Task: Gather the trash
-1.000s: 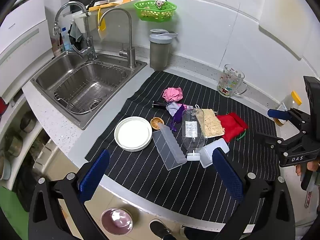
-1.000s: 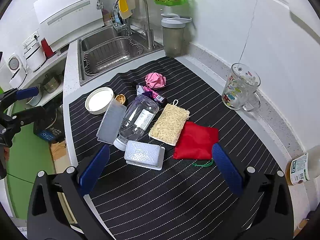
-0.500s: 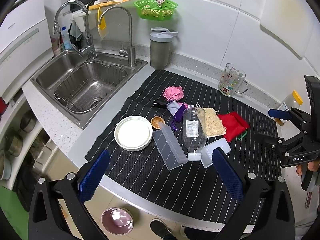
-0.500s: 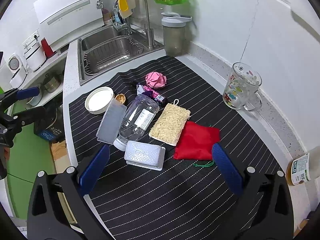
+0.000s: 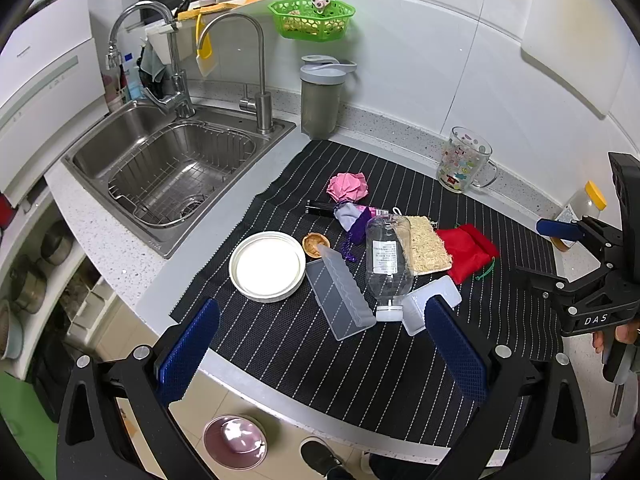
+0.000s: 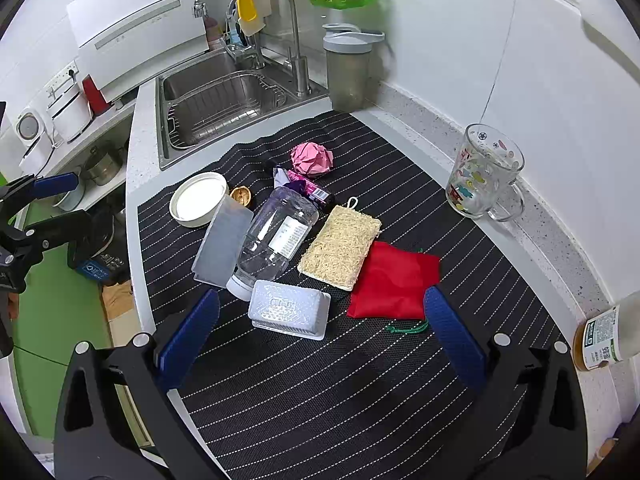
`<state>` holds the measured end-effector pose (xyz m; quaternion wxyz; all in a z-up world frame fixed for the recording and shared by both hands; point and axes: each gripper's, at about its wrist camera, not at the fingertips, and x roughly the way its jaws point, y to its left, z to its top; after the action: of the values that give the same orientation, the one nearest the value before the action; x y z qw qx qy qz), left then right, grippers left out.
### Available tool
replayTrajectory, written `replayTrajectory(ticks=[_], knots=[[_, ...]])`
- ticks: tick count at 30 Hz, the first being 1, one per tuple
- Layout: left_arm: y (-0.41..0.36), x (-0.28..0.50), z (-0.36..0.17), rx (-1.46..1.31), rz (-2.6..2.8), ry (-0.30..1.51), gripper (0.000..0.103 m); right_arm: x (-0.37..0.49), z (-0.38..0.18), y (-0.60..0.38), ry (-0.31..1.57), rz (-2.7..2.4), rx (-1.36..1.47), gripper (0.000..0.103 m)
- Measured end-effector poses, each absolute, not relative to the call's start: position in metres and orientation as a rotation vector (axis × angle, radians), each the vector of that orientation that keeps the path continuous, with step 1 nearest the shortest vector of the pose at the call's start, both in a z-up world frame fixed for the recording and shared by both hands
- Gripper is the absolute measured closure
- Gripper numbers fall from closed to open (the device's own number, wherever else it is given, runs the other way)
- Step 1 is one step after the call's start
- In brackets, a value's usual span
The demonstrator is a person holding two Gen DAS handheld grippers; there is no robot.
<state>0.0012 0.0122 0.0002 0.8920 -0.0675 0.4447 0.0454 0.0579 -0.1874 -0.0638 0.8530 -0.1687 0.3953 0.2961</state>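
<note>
Both grippers are up off the counter w/ nothing in them. Left gripper [image 5: 320,354] has its blue pads spread wide, and right gripper [image 6: 322,336] is the same, fingers wide apart. All the stuff sits on the black striped mat [image 6: 360,400] ahead of the fingertips. From the right cam: white plastic tray [image 6: 290,310] lies between the two pads, just past the tips, touching the cap end of the clear bottle [image 6: 276,236], which lies on its side further out. Red pouch [image 6: 394,280] is right by the right-hand pad, loofah pad [image 6: 340,246] next to it and touching the bottle. Frosted lid [image 6: 222,240] leans against the bottle's left side, closer to the left-hand pad. Further ahead: white round lid [image 6: 198,199], a nut shell [image 6: 241,195], purple wrapper [image 6: 308,188] and pink crumpled paper [image 6: 312,159], the farthest bit. Glass mug [image 6: 484,172] is off the mat, way right of the fingers; sink [image 5: 168,168] far left in the left cam.
</note>
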Motion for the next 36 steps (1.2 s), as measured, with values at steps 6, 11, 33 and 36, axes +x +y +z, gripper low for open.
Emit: replayTrajectory(ticks=[6, 11, 33, 36], knots=[[0.012, 0.001, -0.001, -0.140, 0.095, 0.925, 0.005, 0.058, -0.066, -0.188, 0.835, 0.626, -0.359, 0.003], [0.013, 0.001, -0.002, -0.139, 0.095, 0.924, 0.005, 0.059, -0.067, -0.187, 0.840, 0.627, -0.361, 0.003], [0.014, 0.011, -0.010, -0.144, 0.099, 0.947, 0.005, 0.066, -0.073, -0.186, 0.859, 0.623, -0.366, 0.003], [0.015, 0.017, -0.014, -0.151, 0.099, 0.958, 0.005, 0.069, -0.076, -0.186, 0.868, 0.621, -0.365, 0.003]])
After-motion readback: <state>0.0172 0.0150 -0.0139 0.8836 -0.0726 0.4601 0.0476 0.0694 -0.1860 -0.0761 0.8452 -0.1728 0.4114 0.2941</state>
